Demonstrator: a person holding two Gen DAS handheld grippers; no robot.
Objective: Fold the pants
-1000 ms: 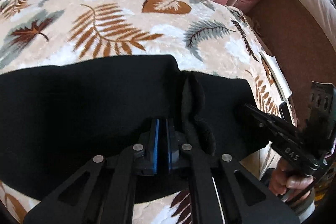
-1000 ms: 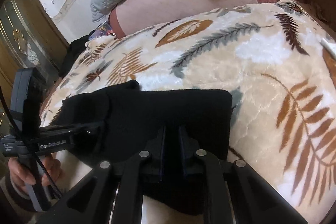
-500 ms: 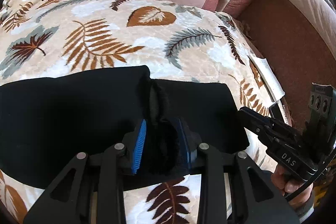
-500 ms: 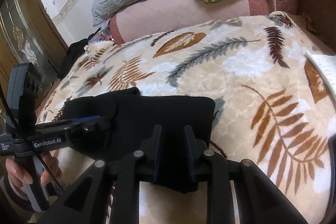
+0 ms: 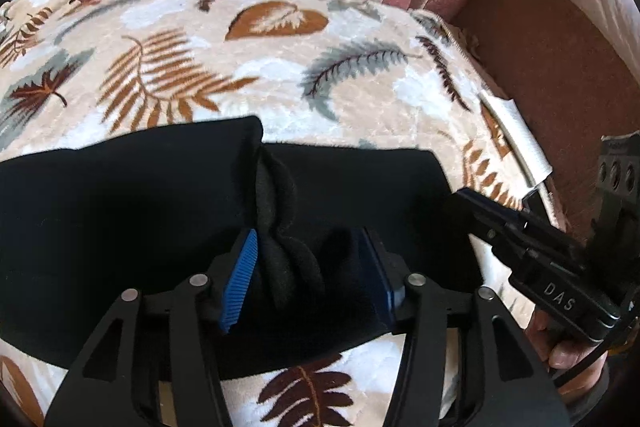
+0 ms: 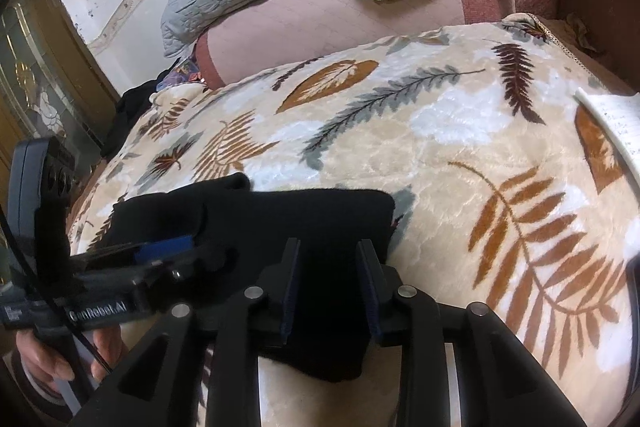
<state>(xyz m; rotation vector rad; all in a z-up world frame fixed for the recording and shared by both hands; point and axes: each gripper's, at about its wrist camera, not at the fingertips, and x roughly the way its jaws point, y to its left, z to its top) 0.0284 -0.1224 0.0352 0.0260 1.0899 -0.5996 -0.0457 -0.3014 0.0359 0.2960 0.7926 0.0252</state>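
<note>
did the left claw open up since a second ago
Yes. The left claw was shut on the black pants; now its blue pads stand wide apart around the bunched ridge, over the leaf-print blanket.

Both wrist cameras sit low and close over the near edge of the blanket (image 5: 280,75), looking along their fingers across the pants (image 5: 120,195) toward the sofa back (image 6: 320,27), the left view from the pants' left, the right from their right, each catching the other gripper.
</note>
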